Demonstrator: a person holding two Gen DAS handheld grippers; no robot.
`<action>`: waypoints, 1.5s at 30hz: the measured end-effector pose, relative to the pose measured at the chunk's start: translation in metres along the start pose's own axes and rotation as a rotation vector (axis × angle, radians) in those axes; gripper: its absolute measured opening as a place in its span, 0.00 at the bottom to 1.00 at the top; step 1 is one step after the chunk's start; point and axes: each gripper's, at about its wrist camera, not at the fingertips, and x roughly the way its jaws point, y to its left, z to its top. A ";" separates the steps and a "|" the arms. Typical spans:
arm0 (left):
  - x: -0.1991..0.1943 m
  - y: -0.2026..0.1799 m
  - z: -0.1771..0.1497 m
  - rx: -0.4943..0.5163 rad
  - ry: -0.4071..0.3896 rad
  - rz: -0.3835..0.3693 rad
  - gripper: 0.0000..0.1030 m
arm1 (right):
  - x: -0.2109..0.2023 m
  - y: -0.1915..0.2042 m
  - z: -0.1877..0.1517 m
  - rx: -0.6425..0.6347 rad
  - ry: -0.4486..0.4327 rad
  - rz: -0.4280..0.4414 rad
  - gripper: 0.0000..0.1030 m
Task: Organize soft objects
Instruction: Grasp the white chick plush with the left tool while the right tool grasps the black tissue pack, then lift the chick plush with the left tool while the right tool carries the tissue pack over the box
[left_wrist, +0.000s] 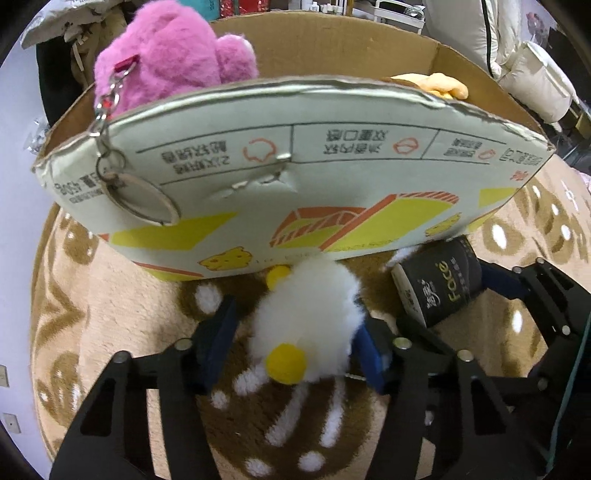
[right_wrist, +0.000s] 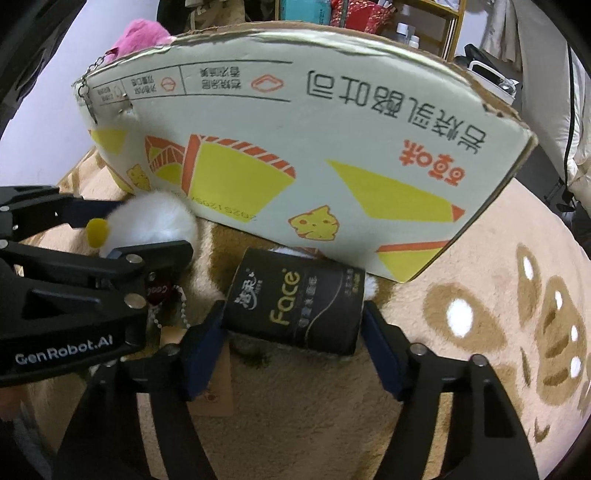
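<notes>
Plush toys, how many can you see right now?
3: pink plush and yellow plush in the cardboard box; white plush between the left tool fingers. More may be hidden inside.
</notes>
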 end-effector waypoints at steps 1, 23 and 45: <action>0.000 -0.001 -0.002 0.000 0.001 -0.008 0.47 | -0.001 -0.001 -0.001 0.004 0.000 0.004 0.70; -0.044 0.016 -0.005 -0.129 -0.104 0.000 0.27 | -0.061 -0.017 0.005 0.044 -0.145 0.041 0.69; -0.171 0.021 0.005 -0.108 -0.546 0.126 0.27 | -0.139 -0.048 0.037 0.133 -0.408 0.089 0.69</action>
